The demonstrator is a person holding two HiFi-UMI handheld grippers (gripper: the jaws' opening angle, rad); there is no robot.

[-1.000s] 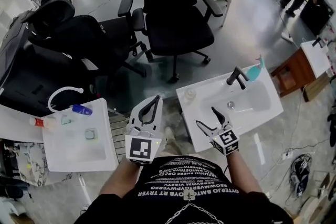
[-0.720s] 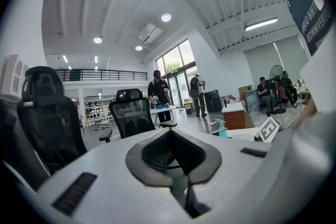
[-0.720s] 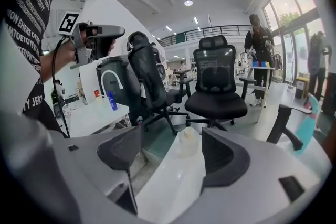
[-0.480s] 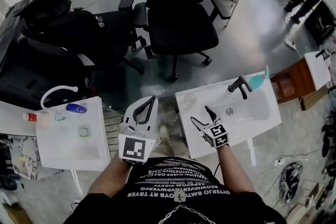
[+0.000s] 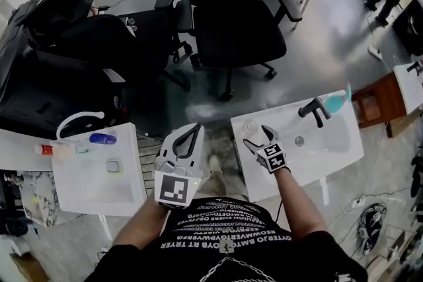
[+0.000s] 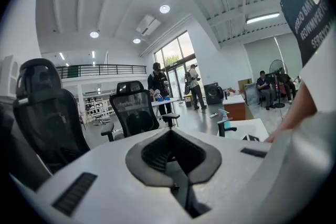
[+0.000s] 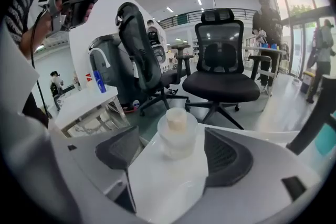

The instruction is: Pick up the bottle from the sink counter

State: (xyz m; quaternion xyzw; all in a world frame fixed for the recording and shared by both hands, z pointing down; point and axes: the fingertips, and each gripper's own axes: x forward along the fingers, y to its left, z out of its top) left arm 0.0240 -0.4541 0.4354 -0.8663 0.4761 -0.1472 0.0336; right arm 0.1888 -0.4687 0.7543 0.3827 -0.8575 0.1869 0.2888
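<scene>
A small clear bottle (image 5: 250, 128) with a cream cap stands at the far left corner of the white sink counter (image 5: 330, 155). My right gripper (image 5: 257, 137) hovers low over that corner. In the right gripper view the bottle (image 7: 177, 136) stands upright between the tips of the two dark pads (image 7: 227, 155) with a gap on each side, and the right gripper (image 7: 172, 140) has its jaws opening. My left gripper (image 5: 187, 140) hangs between the two counters, shut on nothing. The left gripper (image 6: 171, 130) points at the office chairs.
A black faucet (image 5: 314, 109) and a teal spray bottle (image 5: 338, 100) stand at the counter's far edge. A second white counter (image 5: 125, 188) on the left holds a blue bottle (image 5: 102, 139) and a red-capped one (image 5: 47, 150). Black office chairs (image 5: 241, 16) stand beyond.
My right gripper has travelled left along the sink counter from near the basin to the clear bottle, which now stands between its jaws. The left gripper has hardly moved.
</scene>
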